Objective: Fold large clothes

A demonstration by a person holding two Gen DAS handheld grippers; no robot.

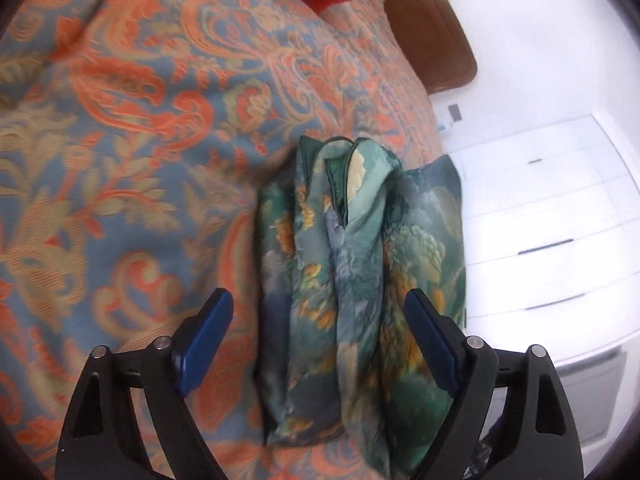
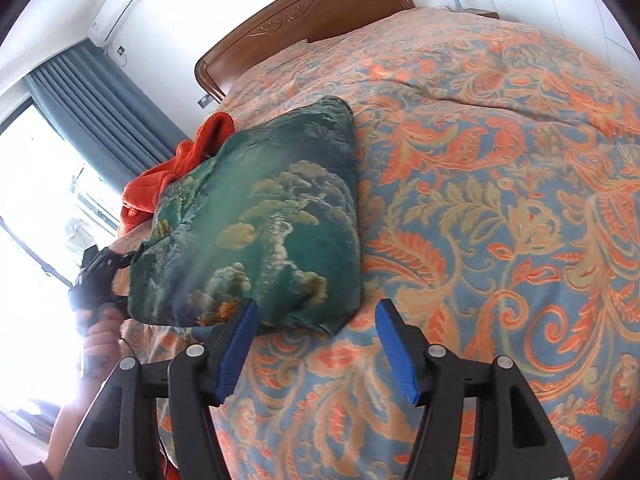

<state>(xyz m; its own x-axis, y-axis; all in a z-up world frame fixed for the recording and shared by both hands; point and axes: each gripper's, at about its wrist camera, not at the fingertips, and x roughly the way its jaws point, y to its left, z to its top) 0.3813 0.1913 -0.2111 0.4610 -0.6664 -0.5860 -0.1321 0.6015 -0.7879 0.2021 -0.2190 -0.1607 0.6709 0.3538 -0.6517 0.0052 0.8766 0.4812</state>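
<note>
Green garment (image 2: 256, 224) lies folded beside the red cloth (image 2: 160, 184); likely light, soft, slippery. Left gripper (image 1: 320, 344) straddles its layered edge, jaws apart, gripping nothing; right gripper (image 2: 316, 344) also released. Best grasped at the stacked hems.

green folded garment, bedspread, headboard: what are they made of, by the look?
Green folded garment: probably satin or silk-like synthetic; smooth sheen, printed trees, soft rounded folds. Bedspread: looks like woven jacquard, matte; the orange paisley seems raised with visible weave lines. Headboard: apparently wood or wood veneer, glossy brown varnish, carved ornament. Fibre content can't be told.
</note>
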